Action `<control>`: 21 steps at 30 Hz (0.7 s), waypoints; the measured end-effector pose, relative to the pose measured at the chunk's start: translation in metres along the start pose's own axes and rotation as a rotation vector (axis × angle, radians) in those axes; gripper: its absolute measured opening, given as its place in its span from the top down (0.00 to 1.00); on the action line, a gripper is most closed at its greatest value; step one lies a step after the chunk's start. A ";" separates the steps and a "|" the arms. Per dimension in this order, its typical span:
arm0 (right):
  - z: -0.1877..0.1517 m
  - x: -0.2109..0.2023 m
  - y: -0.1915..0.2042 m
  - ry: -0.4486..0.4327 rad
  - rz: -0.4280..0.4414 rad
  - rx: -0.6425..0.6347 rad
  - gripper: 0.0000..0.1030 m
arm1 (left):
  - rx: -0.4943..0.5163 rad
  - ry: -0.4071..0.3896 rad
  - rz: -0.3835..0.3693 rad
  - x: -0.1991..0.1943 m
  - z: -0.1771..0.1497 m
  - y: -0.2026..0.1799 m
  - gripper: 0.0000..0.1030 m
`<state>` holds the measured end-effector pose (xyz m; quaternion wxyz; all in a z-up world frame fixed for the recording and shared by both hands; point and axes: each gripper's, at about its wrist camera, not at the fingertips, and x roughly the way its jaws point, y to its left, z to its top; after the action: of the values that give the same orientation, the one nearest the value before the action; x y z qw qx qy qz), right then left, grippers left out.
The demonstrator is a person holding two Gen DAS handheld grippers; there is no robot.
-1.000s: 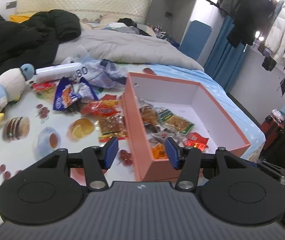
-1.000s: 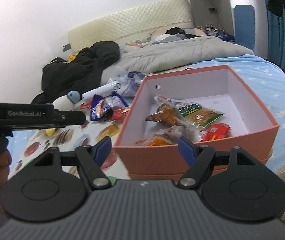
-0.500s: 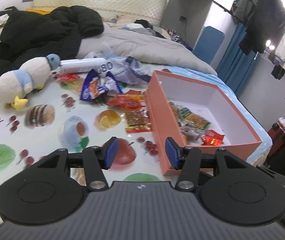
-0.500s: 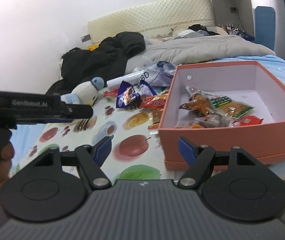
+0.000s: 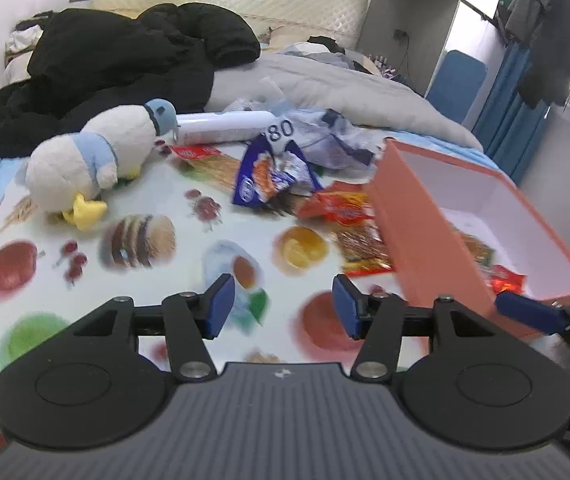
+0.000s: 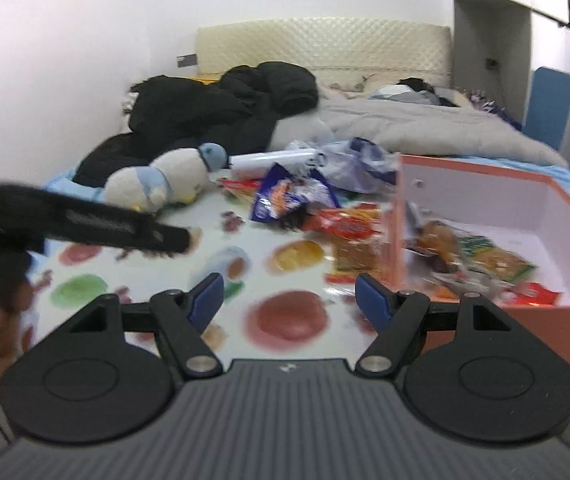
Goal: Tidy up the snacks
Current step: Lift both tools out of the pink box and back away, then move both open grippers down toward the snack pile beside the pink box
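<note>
Change: both views had swung left off the box (image 5: pixel 437 240) toward the loose snacks since a second earlier; the box had slid from centre to about 3 o'clock (so, by my reading, a fresh pickup was starting).
Left gripper (image 5: pixel 283 307): spread, nothing between its pads, its jaws having just opened a touch wider; it hung over the printed cloth (image 5: pixel 157 280).
Blue packet (image 5: pixel 271 178): at 12 o'clock from the left gripper, upright-crumpled, long axis roughly 11 to 5.
Red packet (image 5: pixel 343 210): at 1 o'clock, flat, long axis running 9 to 3, right end against the box wall.
Brown packet (image 5: pixel 363 246): just below the red one, beside the box, long axis about 11 to 5.
Right gripper (image 6: pixel 289 300): spread and empty, over the cloth.
Box contents (image 6: pixel 481 264): several packets already inside, at 2 o'clock in the right view.
Remaining: the packets outside, judged the next targets.
</note>
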<state>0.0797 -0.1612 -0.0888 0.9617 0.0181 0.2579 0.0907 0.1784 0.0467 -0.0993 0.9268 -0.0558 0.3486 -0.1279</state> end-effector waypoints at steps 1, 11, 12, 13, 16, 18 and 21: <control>0.003 0.008 0.004 -0.008 0.001 -0.006 0.28 | 0.005 -0.001 0.008 0.007 0.004 0.005 0.40; 0.007 0.101 0.022 -0.003 -0.096 -0.054 0.28 | -0.034 -0.003 -0.006 0.089 0.042 0.044 0.33; 0.006 0.110 0.021 0.003 -0.112 -0.054 0.28 | -0.036 0.002 -0.006 0.098 0.045 0.048 0.33; 0.005 0.121 0.019 0.006 -0.130 -0.055 0.28 | -0.035 0.003 -0.007 0.109 0.049 0.051 0.33; 0.004 0.150 0.017 0.014 -0.184 -0.067 0.28 | -0.043 0.012 -0.013 0.136 0.056 0.058 0.33; 0.004 0.168 0.016 0.011 -0.215 -0.078 0.28 | -0.054 0.015 -0.033 0.154 0.060 0.061 0.33; 0.004 0.196 0.016 0.012 -0.270 -0.112 0.28 | -0.052 0.020 -0.056 0.179 0.066 0.062 0.33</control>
<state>0.2456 -0.1093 -0.1803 0.9631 -0.0710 0.2583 -0.0253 0.3641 0.0575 -0.1746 0.9176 -0.0882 0.3593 -0.1453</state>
